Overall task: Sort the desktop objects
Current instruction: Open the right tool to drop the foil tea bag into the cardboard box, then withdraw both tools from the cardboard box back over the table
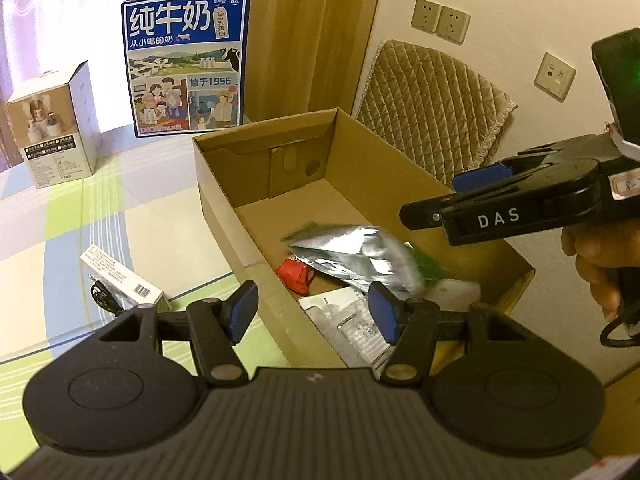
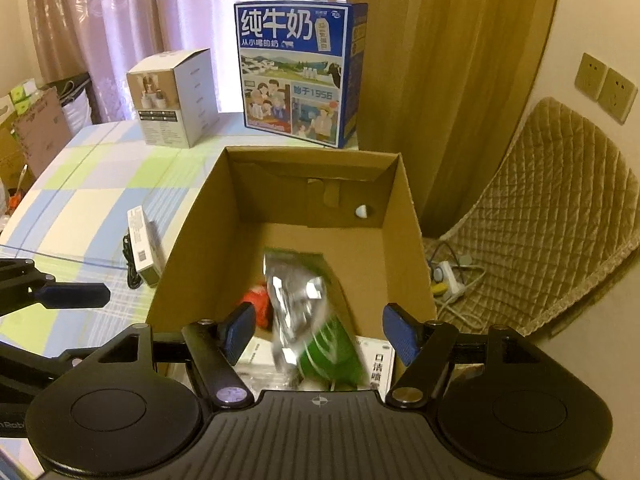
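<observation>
A: Crinkled silver-and-green foil pouch (image 2: 298, 312) blurred inside the corrugated cardboard box (image 2: 394, 216), lying over a red wrapper (image 1: 296, 274) and flat white packets!

B: Right tongs (image 2: 320, 332) spread wide, grasping nothing, held level over the box's near end. Left tongs (image 1: 312, 312) also released, straddling the box's left wall.

A: On the checked counter (image 1: 60, 232), a slim white carton (image 1: 120, 276) lies just beside that wall; the glossy milk case (image 1: 186, 66) stands upright at the far edge.

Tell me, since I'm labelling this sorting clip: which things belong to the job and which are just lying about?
Job: cardboard box, silver-green foil packet, red packet, white carton beside the box.
Lying about: milk case, grey product box, quilted cushion, wall sockets.
</observation>
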Available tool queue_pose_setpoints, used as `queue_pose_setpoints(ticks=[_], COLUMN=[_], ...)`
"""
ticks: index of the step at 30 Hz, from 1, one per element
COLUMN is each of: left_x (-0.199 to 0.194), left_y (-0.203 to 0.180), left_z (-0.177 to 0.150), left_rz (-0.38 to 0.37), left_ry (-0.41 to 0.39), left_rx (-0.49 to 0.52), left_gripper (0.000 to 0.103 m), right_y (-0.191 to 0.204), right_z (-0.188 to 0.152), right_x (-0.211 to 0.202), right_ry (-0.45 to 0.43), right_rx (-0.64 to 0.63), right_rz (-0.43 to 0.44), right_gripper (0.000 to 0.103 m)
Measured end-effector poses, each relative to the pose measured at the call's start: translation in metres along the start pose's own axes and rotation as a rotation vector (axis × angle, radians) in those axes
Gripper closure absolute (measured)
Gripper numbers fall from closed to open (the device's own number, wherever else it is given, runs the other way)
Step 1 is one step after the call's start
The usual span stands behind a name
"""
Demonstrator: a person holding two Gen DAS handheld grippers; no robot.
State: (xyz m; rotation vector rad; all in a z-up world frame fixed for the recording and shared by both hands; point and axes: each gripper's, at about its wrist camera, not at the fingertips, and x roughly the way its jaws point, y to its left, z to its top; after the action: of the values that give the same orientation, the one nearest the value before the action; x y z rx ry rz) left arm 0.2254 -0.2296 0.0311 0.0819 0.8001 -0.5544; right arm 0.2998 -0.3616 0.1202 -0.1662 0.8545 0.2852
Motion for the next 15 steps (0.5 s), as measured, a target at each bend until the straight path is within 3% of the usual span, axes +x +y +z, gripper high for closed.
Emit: queue_pose_setpoints(ticks=[15], left_x=[-0.031], left_y=[0.012], left_z=[-0.017], left_rz=[0.039], left_ry=[-0.01], left_rx=[-0.017], left_gripper=[0.046], right_y=[0.017], right_z=[-0.008], right_x=[-0.028], right_ry=[-0.016], right_rx=[-0.016], right_rz=[0.003], right_gripper=[0.033])
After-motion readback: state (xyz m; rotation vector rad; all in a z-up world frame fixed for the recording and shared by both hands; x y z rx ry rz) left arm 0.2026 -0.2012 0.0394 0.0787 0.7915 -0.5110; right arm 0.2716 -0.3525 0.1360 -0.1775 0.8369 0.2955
